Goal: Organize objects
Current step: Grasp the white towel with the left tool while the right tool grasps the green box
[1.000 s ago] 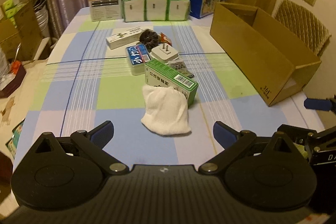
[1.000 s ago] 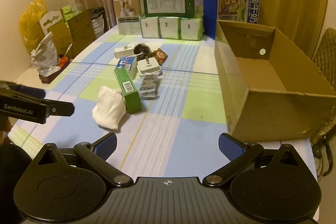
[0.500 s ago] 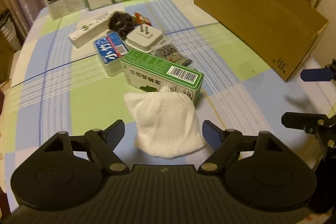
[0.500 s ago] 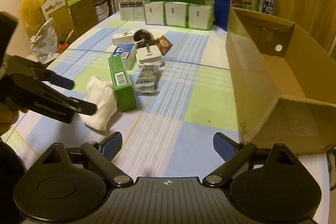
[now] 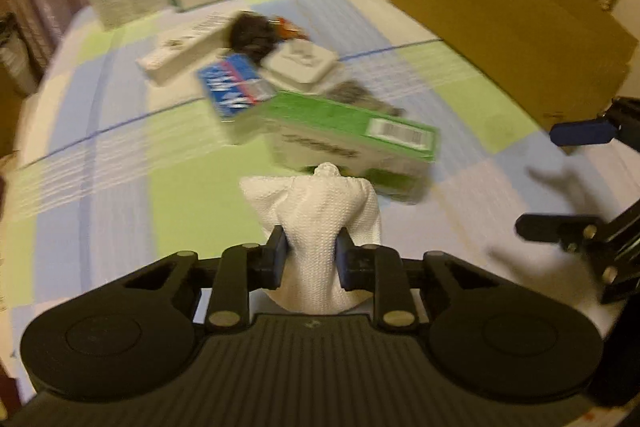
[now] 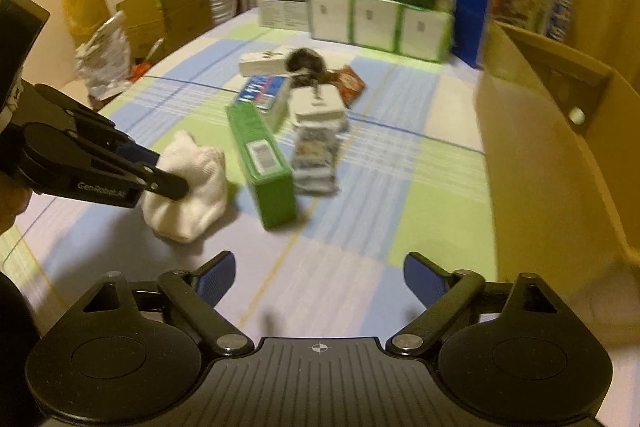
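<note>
L gripper (image 5: 310, 255) is clamping soft white knitted cloth bundle (image 5: 320, 219) just beside long green carton (image 5: 352, 143) on checked tablecloth (image 5: 120, 187), R gripper (image 6: 318, 275) is hovering w/ jaws apart, empty; brown cardboard box (image 6: 560, 163) is holding nothing visible, pile unsorted.
</note>
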`<state>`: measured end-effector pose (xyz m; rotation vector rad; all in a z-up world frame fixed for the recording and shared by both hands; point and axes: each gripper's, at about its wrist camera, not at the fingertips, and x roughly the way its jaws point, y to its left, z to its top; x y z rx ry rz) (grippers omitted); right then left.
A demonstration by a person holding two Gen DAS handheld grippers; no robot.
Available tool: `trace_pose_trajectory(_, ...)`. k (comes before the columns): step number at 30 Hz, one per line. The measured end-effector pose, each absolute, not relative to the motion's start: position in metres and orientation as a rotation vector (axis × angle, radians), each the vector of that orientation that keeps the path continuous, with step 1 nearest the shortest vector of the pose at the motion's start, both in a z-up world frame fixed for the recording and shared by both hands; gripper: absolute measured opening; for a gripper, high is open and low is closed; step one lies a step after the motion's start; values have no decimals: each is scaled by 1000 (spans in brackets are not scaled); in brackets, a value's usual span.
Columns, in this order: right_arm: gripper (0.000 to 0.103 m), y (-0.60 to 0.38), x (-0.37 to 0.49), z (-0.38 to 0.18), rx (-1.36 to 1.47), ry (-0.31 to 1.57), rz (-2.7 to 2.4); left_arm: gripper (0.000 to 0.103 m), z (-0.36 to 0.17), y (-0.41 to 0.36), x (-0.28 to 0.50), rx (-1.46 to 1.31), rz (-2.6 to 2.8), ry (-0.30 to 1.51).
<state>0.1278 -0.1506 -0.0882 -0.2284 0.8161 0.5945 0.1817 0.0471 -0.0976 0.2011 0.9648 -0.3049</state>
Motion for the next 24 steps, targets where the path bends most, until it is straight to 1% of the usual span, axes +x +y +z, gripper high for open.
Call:
trace_pose_trajectory(6,76,-112,154,-92,-288,783,685,20,-99,82,184,142,-231,981)
trace_pose_trajectory(11,60,-79,176,-104,-345,795,753,21,-98,87,184,132,-225,985)
trace_pose_trajectory(12,58,-75,178,-106,-358,795,762,21,-99,88,184,129,-225,987)
trace_pose_trajectory(13,53,-69,181,-108,-378,793,766,21,-99,87,184,128,-224,988)
trace_pose_trajectory(15,33,-63,184,-112,-404,797,755,21,-99,86,183,127,-224,988)
trace_pose_trajectory(16,28,-63,184,-113,-397,807,751,21,-99,86,183,125,-229,989)
trace_pose_trajectory(19,27,-69,173,-110,-404,816,694,21,-99,82,179,119,-245,987)
trace_pose_trajectory(24,28,-92,143,-106,-362,882,626,21,-100,65,172,120,-303,989)
